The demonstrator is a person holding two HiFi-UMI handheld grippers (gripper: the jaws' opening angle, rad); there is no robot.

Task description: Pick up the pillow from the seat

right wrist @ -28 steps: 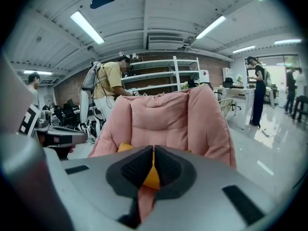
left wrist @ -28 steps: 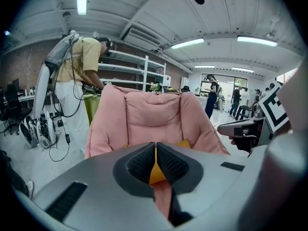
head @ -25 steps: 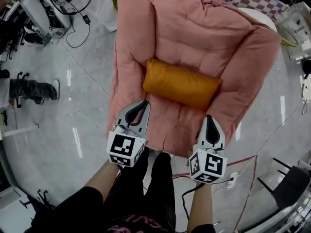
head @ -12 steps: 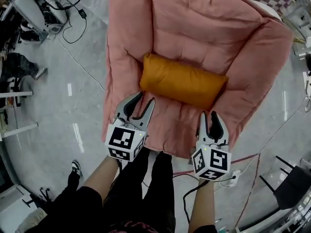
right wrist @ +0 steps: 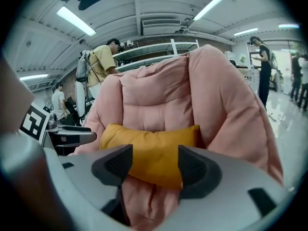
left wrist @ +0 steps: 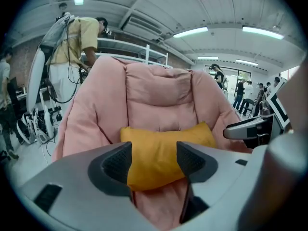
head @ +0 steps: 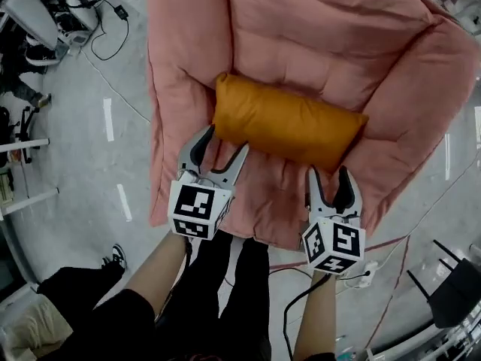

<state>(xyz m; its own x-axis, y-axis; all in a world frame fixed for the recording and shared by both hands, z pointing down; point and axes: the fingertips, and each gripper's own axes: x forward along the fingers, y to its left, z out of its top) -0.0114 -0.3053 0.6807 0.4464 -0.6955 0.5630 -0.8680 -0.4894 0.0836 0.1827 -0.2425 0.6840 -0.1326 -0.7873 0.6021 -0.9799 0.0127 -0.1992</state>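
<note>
An orange pillow (head: 289, 126) lies across the seat of a pink padded chair (head: 331, 36). My left gripper (head: 223, 143) hovers just in front of the pillow's left end, its jaws having just been opening, with nothing between them. My right gripper (head: 331, 174) hangs in front of the pillow's right end, its jaws likewise just opened and empty. In the left gripper view the pillow (left wrist: 163, 150) shows beyond the gap of the left gripper (left wrist: 154, 160). The right gripper view shows the pillow (right wrist: 151, 146) behind the spread right gripper (right wrist: 153, 163).
Grey floor surrounds the chair, with cables and equipment (head: 52, 13) at the upper left and a power strip (head: 368, 274) near my right arm. Someone's shoe (head: 116, 258) is at the lower left. People stand behind the chair (left wrist: 77, 47).
Both grippers have gone from shut to open and moved forward and down toward the pillow's front edge. The pillow and chair now fill more of the head view.
</note>
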